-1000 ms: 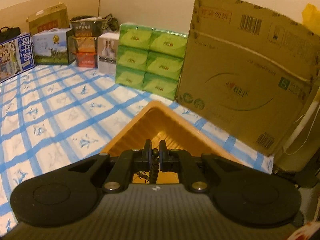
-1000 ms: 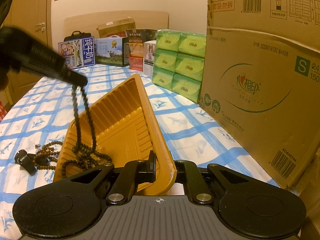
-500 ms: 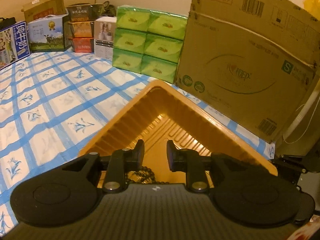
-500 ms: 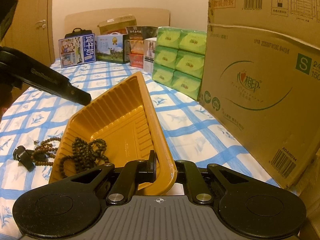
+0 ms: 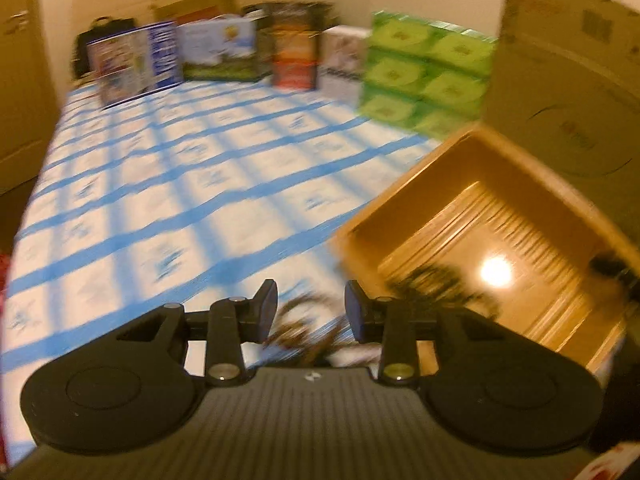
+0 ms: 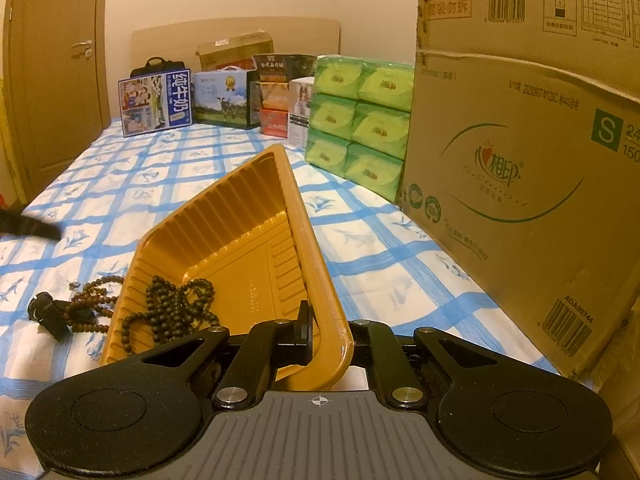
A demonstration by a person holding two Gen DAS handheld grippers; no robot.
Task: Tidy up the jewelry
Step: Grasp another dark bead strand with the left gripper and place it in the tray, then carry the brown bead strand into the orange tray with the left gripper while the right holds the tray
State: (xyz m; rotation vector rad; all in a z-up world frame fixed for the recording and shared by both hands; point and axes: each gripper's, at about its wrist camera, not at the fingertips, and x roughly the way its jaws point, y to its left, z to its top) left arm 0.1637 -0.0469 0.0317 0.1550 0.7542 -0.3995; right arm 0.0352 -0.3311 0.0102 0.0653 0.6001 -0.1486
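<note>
Midway through gathering beads: right gripper point(image 6: 330, 340) pinching the yellow tray point(image 6: 240, 240) rim, dark bead string point(image 6: 172, 308) already inside, left gripper point(image 5: 311, 312) spread wide and empty over the brown beads point(image 6: 90, 306) lower left, needing lowering and closing.

Dark beads point(image 6: 170, 308) heaped in yellow tray point(image 6: 240, 232)

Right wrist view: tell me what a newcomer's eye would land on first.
The orange tray dominates the middle of the checked blue bedsheet, its near corner pinched by the right gripper, with a dark bead necklace heaped inside. Brown beads lie on the sheet just left of the tray, and a big cardboard box fills the right side.
</note>
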